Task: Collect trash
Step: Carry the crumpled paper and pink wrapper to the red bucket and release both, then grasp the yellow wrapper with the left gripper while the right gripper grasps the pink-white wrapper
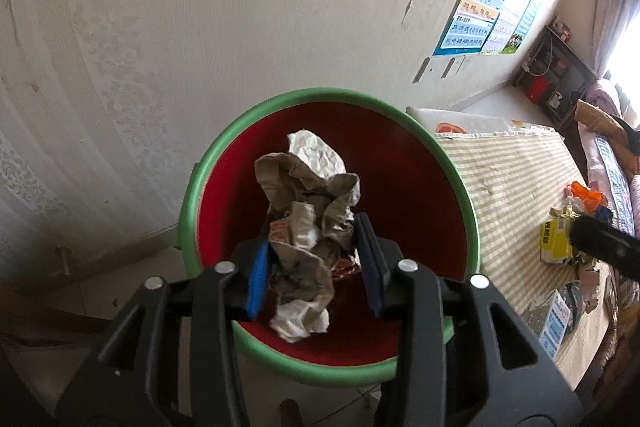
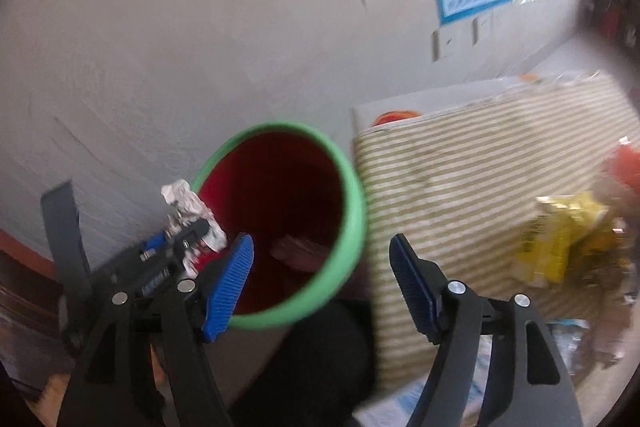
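The left gripper (image 1: 316,263) points steeply downward, its jaws closed on a crumpled wad; the right gripper (image 2: 320,279) angles down likewise, jaws apart and empty.

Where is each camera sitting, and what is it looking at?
Left wrist: it sits on the left gripper and looks down into the green-rimmed red bin; its fingers flank a wad of crumpled paper.
Right wrist: it sits on the right gripper, tilted down at the bin from the table side; its jaws stand open with nothing between them.
Shared: both show the bin, the striped tablecloth and the yellow packet; the right view also catches the left gripper with its paper.
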The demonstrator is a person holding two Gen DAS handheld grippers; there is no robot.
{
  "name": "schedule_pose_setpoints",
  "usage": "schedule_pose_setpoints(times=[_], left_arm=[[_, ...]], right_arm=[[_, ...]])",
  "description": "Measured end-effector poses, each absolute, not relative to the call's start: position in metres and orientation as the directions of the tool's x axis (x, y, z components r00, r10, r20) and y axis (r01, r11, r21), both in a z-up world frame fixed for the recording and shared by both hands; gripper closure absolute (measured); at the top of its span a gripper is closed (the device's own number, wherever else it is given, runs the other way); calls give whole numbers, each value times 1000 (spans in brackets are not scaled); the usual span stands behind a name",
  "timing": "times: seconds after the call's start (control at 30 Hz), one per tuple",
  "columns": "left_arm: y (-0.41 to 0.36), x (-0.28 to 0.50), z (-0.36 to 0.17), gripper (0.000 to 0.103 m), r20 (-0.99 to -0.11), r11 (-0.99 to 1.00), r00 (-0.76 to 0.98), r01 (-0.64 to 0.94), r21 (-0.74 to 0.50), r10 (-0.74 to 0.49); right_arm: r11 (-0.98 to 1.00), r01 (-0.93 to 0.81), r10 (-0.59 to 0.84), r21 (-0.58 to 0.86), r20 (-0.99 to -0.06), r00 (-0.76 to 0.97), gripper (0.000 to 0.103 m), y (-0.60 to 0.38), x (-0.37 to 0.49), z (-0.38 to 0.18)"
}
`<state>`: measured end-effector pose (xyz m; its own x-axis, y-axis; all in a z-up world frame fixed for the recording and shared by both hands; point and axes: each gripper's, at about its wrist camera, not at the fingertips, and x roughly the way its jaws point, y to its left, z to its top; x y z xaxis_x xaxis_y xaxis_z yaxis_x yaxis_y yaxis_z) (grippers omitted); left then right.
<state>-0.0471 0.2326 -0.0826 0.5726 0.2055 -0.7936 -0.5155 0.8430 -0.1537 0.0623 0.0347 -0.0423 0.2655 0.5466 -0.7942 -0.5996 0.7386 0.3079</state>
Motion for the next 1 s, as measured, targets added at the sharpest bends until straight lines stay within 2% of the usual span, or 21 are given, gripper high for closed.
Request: schedule_pose_setpoints(times=[0.03, 0.1, 0.2, 0.4, 0.57, 0.8, 1.0], left_arm=[[232, -46, -83, 63, -793, 842, 572, -518, -152, 209], [231, -43, -84, 50, -791, 841, 575, -519, -156, 208], [228, -41, -82, 40, -784, 844, 584, -513, -158, 208], [209, -37, -75, 39, -782, 865, 595, -477, -158, 185], [172, -27, -71, 39, -790, 907, 602, -389, -161, 118], [96, -4, -61, 39, -784, 963, 620, -204, -175, -11], [32, 43, -55, 39, -772, 986, 627, -33, -161, -105]], right_arm=[[746, -599, 540, 292, -792, 286, 34, 26, 58, -40], [759, -591, 530, 274, -786, 317, 34, 12, 52, -39], [780, -573, 515, 252, -778, 360, 34, -9, 41, -36], [833, -497, 492, 243, -738, 463, 34, -59, 43, -20], [891, -350, 442, 288, -724, 529, 31, -122, 63, -13], [948, -184, 317, 259, -749, 582, 30, -196, 63, -24], [955, -129, 292, 268, -772, 565, 30, -231, 57, -40]])
